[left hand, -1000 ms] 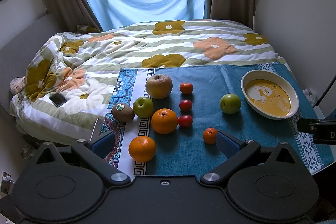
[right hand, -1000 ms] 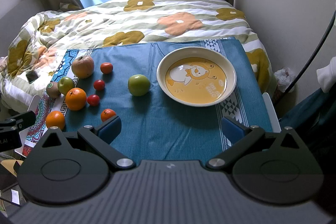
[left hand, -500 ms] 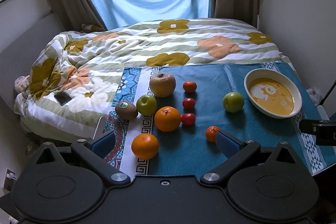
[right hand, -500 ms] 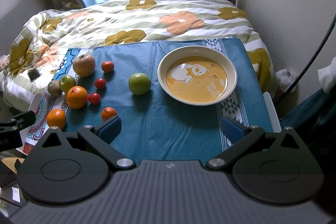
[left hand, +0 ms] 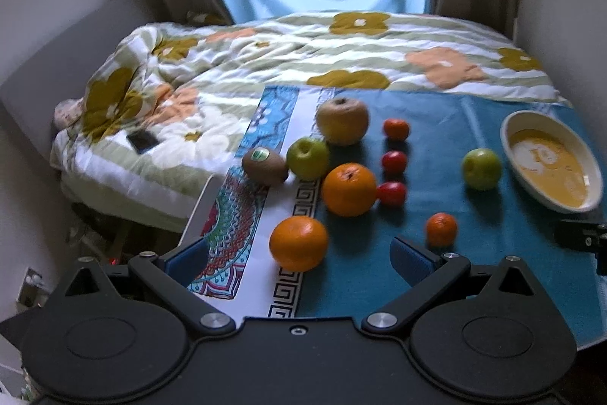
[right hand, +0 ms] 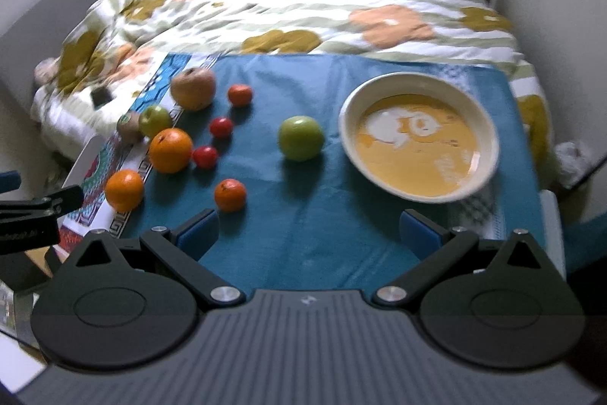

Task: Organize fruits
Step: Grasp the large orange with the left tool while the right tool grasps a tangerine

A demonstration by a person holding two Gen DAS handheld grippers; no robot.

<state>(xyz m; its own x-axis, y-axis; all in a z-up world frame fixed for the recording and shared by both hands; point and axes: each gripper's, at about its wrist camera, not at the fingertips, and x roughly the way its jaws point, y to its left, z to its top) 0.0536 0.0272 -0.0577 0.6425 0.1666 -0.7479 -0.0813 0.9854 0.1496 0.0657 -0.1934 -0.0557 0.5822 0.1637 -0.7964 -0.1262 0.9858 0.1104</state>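
Fruit lies on a blue cloth: a near orange, a second orange, a kiwi, a green apple, a brownish apple, red tomatoes, a small mandarin and a lone green apple. A yellow bowl stands empty at the right. My left gripper is open just before the near orange. My right gripper is open and empty over bare cloth, near the mandarin.
A flowered quilt covers the bed behind the cloth, with a dark phone on it at the left. The table's left edge drops to the floor. A wall stands at the right.
Both grippers have moved forward and lower toward the fruit; everything looks bigger. The left one has closed in on the near orange. No fruit has moved.
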